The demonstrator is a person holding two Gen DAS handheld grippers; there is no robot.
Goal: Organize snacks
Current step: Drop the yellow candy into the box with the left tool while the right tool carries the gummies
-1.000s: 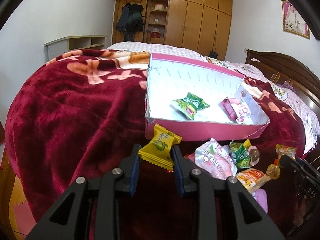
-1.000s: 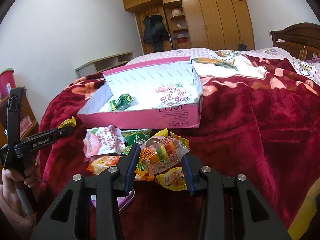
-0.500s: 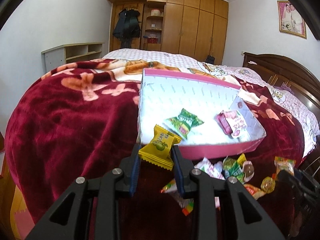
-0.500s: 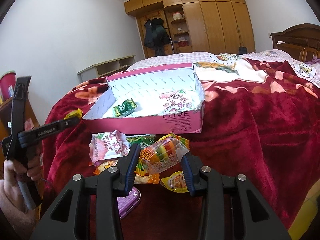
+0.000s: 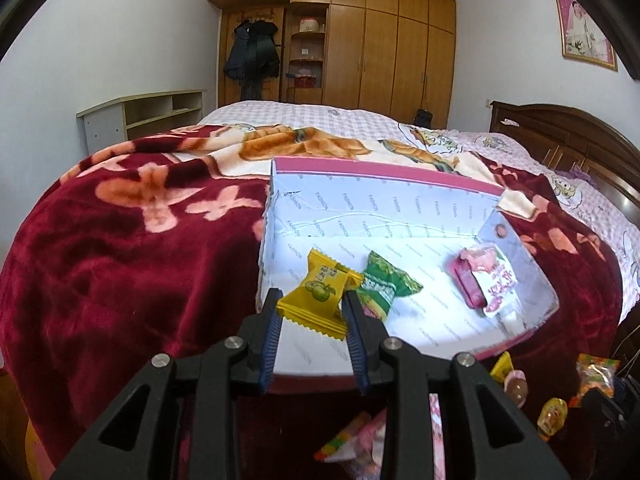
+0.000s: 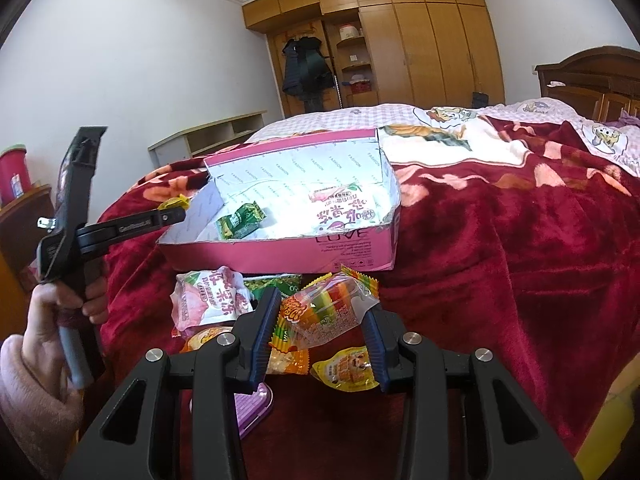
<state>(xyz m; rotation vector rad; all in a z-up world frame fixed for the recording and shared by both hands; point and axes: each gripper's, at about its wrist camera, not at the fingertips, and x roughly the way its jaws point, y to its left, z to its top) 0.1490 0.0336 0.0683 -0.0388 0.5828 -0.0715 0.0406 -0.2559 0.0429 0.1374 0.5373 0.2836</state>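
Left gripper (image 5: 312, 307): fingers clamped on a yellow candy (image 5: 320, 297), held above the near-left corner of the pink box (image 5: 400, 172). Right gripper (image 6: 320, 314): fingers closed on a clear rainbow-candy packet (image 6: 328, 312). Inside the box, at 1 o'clock of the yellow candy: green candy (image 5: 386, 284), then pink packet (image 5: 486, 280). All rest on the red blanket (image 5: 120, 248).

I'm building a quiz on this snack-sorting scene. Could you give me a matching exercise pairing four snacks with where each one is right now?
Things:
1. yellow candy wrapper
2. clear packet of rainbow-striped jelly
3. green foil candy
4. small yellow pouch with a cartoon print

Places:
A. lying inside the pink cardboard box
B. clamped in the left gripper
C. lying on the red blanket beneath the right gripper
D. clamped in the right gripper

Pairs: 1-B, 2-D, 3-A, 4-C
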